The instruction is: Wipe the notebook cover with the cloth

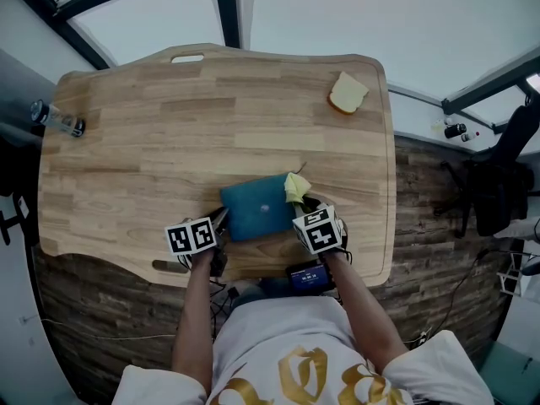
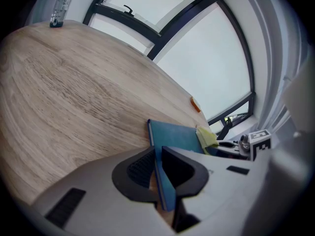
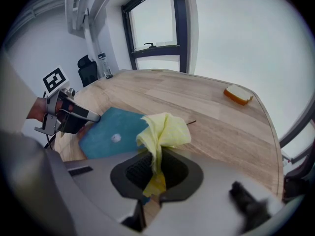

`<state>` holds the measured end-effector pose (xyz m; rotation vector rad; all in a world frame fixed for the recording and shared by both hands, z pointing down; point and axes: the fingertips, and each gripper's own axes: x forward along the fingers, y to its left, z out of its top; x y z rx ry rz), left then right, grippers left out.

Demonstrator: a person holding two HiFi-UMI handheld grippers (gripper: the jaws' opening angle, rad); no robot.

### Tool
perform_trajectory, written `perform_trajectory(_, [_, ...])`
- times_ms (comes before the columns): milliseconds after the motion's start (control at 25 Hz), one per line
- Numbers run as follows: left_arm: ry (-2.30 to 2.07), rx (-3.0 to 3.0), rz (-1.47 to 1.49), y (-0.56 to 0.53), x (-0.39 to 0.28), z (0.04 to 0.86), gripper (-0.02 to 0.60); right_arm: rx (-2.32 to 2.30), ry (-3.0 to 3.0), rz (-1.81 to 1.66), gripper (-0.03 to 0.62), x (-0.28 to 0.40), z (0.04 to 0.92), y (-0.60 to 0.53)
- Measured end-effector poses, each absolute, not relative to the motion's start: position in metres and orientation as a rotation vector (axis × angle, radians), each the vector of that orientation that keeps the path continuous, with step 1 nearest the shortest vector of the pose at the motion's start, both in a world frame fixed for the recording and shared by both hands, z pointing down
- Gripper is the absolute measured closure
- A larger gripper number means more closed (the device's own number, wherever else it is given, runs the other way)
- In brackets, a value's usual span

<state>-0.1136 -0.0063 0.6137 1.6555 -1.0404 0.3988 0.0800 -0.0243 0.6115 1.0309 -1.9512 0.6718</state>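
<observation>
A teal notebook (image 1: pixel 257 206) lies near the front edge of the wooden table (image 1: pixel 169 133). My left gripper (image 1: pixel 221 220) is shut on the notebook's left edge; in the left gripper view the notebook (image 2: pixel 177 139) runs edge-on between the jaws. My right gripper (image 1: pixel 301 212) is shut on a yellow cloth (image 1: pixel 295 187), which bunches over the notebook's right end. In the right gripper view the cloth (image 3: pixel 165 132) sticks up from the closed jaws, with the notebook (image 3: pixel 113 132) to its left and the left gripper (image 3: pixel 93 115) at the notebook's far corner.
A yellow sponge (image 1: pixel 347 94) lies at the table's far right corner. A clear bottle (image 1: pixel 57 121) lies at the far left edge. A dark office chair (image 1: pixel 498 184) stands off to the right. A small device with a screen (image 1: pixel 309 276) sits below the table's front edge.
</observation>
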Motion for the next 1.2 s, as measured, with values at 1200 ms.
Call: perform_trajectory(1200, [-1.032,1.641,0.364,-0.008,-0.115,0.615,0.529,0.968,-1.982,0.654,0.555,0.033,0.611,-0.043])
